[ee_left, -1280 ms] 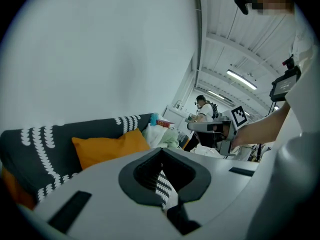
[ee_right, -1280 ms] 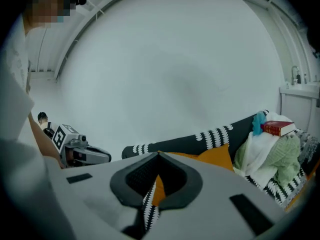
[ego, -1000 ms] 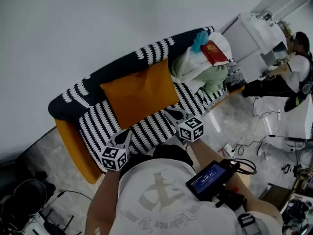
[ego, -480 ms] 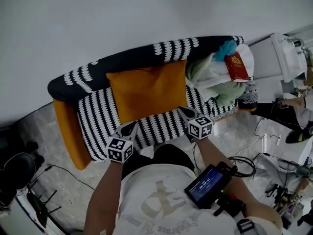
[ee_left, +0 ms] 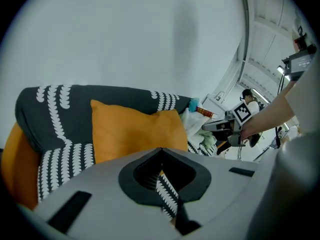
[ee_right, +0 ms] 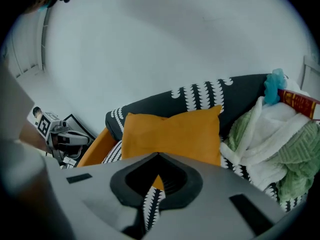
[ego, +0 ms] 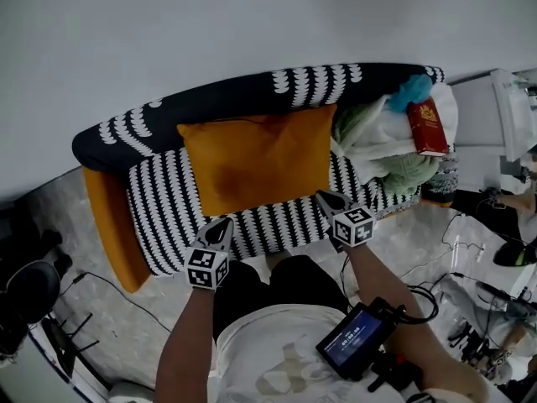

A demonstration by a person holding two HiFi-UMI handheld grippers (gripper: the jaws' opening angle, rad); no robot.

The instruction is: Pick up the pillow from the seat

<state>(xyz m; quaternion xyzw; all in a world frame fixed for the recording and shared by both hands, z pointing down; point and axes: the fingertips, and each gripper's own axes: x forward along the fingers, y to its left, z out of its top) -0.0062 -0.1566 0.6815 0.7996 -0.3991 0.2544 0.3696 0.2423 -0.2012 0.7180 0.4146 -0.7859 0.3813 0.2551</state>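
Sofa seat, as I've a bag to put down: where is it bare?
Bare: the striped seat in front of the orange pillow, and between pillow and the sofa's orange end. Crowded: the other end, heaped with blankets and a red book.

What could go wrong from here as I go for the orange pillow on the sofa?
1. Both the left gripper and right gripper are shut and short of the pillow; unless opened, they may just shove it against the backrest.
2. One pillow edge sits close against the cloth pile carrying a red book; lifting could drag the cloths and tip the book.
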